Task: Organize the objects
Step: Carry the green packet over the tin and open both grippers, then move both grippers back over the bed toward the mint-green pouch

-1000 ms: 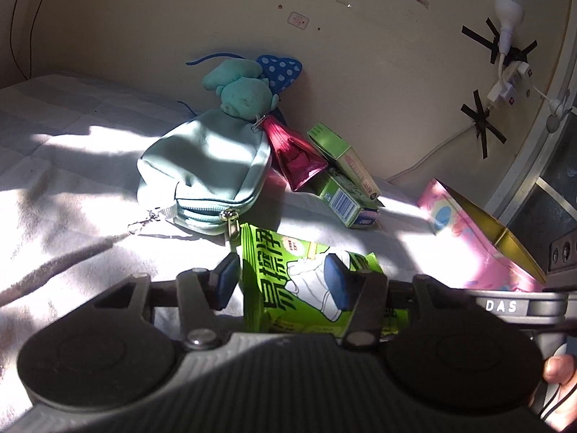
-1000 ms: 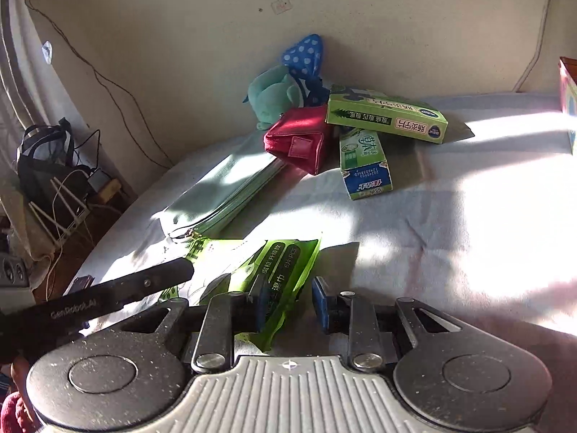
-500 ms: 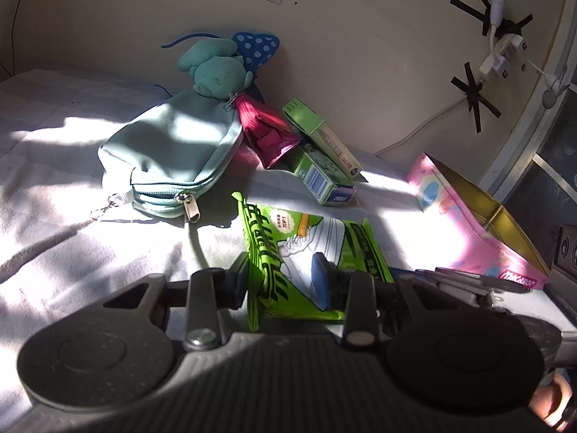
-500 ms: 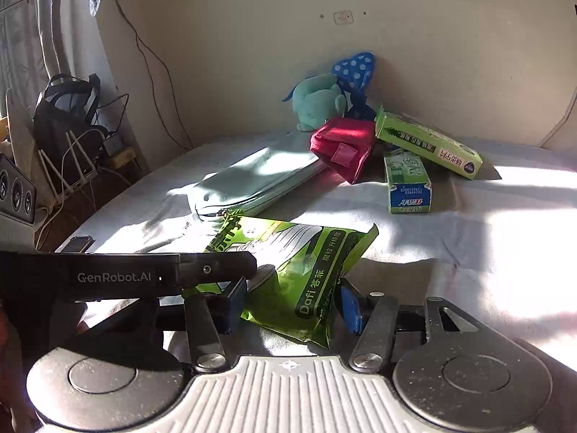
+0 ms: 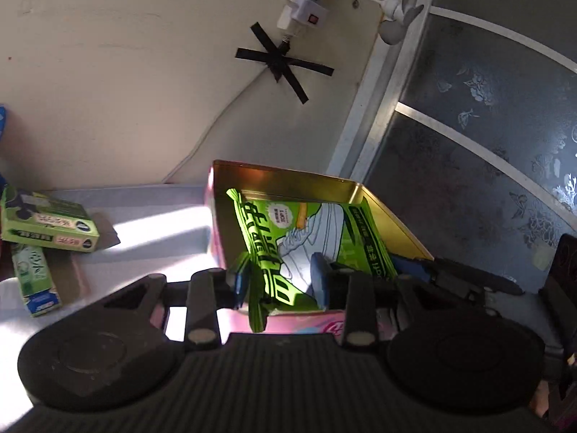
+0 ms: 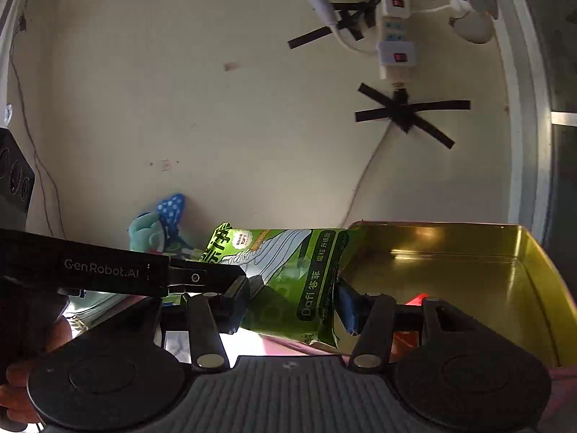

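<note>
Green pouch (image 5: 306, 238) sits low and centre in the left wrist view, held above the open pink tin (image 5: 216, 216), whose gold interior shows behind and to the right of it. The left gripper (image 5: 281, 281) pinches the pouch's near edge: both blue pads press against the packet with the film creased between them, after its jaws have just been closing. To the right of the pouch, the blue pad and dark finger of the other gripper show at the tin's right wall. At the left edge of the frame, two green boxes (image 5: 47, 223) lie on the pale sheet, one stacked across the other, well apart from the tin. A black tape cross (image 5: 285, 61) holds a cable to the wall in the upper centre, below a white power strip (image 5: 306, 3).

In the right wrist view the pouch (image 6: 288, 274) stands at centre, printed face toward the camera, its right edge overlapping the tin's (image 6: 533, 288) left corner. The right gripper (image 6: 292, 306) grips the pouch's lower part, pads pressed on either side, its jaws having just been opening to this width. The left gripper's dark finger enters from the left edge and meets the pouch's left side. A teal plush toy (image 6: 148, 231) with a blue dotted ear rests against the wall at centre left.
</note>
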The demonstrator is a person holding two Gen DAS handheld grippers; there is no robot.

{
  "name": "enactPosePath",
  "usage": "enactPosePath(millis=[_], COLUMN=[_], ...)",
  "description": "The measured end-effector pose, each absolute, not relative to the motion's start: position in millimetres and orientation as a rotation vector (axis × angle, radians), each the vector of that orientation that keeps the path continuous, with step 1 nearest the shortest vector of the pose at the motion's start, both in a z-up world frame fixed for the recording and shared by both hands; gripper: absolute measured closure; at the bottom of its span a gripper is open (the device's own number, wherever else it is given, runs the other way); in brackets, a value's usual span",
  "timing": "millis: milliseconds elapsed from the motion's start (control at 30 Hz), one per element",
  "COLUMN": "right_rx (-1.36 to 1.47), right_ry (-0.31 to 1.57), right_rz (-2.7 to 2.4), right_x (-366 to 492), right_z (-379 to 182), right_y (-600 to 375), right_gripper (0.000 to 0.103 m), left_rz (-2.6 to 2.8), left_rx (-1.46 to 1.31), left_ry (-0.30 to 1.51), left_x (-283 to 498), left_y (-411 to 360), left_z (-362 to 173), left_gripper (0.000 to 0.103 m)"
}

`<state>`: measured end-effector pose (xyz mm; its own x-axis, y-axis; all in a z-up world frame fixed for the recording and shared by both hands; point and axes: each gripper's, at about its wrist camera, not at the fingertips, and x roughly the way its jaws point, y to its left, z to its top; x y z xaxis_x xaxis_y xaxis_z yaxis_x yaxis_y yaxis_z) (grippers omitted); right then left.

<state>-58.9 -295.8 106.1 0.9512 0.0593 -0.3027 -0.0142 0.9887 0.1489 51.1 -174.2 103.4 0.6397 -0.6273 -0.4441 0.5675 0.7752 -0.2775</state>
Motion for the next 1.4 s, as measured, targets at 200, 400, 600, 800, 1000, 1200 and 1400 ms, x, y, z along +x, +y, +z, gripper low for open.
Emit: enactPosePath(millis=[200, 400, 600, 800, 1000, 1200, 1400], right_rx=[0.162, 0.174, 0.152, 0.133, 0.122, 0.131, 0.139], right_ry=[0.357, 0.406, 0.336, 0.265, 0.245, 0.289, 0.376], right_rz=[-0.112, -0.210, -0.221, -0.164, -0.052, 0.066, 0.164], right_x=[-59.5, -48.8, -59.7, -69.4, -65.1, -49.7, -27.7], right_z=[90.9, 69.1, 68.0, 86.9, 106.0, 102.5, 82.5], right_y=[-373.1, -400.6, -392.6, -356.9, -301.5, -238.4, -185.8], right_gripper=[0.057, 0.034, 0.034, 0.034, 0.034, 0.034, 0.034], left_rz=[-0.773, -0.740, -0.673, -0.507, -0.360, -0.236, -0.107], left_rx=[-0.065, -0.017, 0.054, 0.151, 0.181, 0.146, 0.110], left_ry=[0.626, 0.681, 0.600, 0.505, 0.514, 0.544, 0.578], left_x=[79.0, 93.1, 76.9, 53.2, 40.1, 34.1, 34.2], left_y=[-265.1, -297.0, -277.8, -232.3, -169.7, -96.1, -33.1], left_z=[84.1, 65.3, 81.3, 102.8, 99.6, 85.2, 66.1], left_gripper=[0.066, 0.063, 0.062, 0.060, 0.059, 0.059, 0.059])
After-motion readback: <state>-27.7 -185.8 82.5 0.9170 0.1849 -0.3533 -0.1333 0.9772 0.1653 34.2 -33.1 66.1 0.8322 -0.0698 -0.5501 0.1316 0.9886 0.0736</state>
